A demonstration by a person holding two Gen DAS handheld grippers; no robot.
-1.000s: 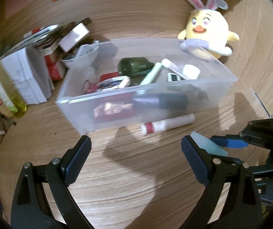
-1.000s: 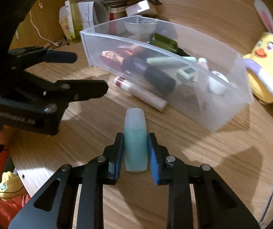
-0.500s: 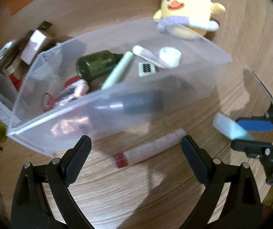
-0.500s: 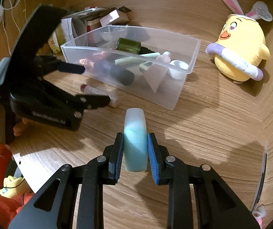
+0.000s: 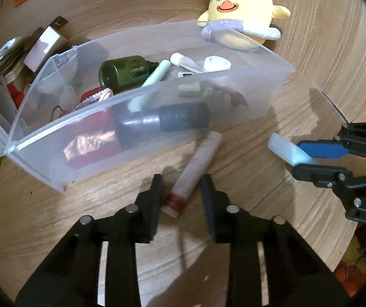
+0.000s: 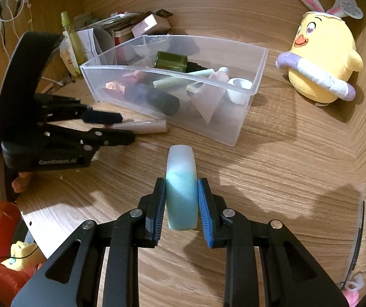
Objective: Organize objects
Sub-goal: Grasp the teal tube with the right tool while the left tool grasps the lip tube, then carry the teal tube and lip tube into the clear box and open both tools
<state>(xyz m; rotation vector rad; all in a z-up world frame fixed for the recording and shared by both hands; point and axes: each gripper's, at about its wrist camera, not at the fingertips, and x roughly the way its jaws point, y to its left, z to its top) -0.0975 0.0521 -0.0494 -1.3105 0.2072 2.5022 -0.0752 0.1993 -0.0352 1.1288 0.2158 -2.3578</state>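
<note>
**Two small items to go into the clear bin**

The wooden bench (image 6: 298, 179) carries a clear plastic bin (image 6: 244, 117) just ahead of both tools, already holding a green bottle (image 5: 124, 70), a dark cylinder (image 5: 162, 122) and other small toiletries. A yellow plush chick (image 6: 321, 61) sits beyond the bin's far right corner.

The right hand-held gripper (image 6: 182, 202) is clamped on a pale blue-green tube (image 6: 181, 186), its rounded translucent end pointing forward toward the bin. It looks light and smooth-skinned, probably somewhat squeezable, so the mid-body hold between the ribbed blue pads (image 6: 203, 204) seems sound; a harder squeeze risks it slipping forward.

The left hand-held gripper (image 5: 181, 189) is narrowed around the red-capped end of a slim pink tube (image 5: 198, 166) lying on the bench against the bin's near wall. Whether the jaws touch it yet, I cannot tell. The tube looks light, stiff and apt to roll; a grip a little further up the body, nearer its middle, would likely keep it from tipping.
</note>
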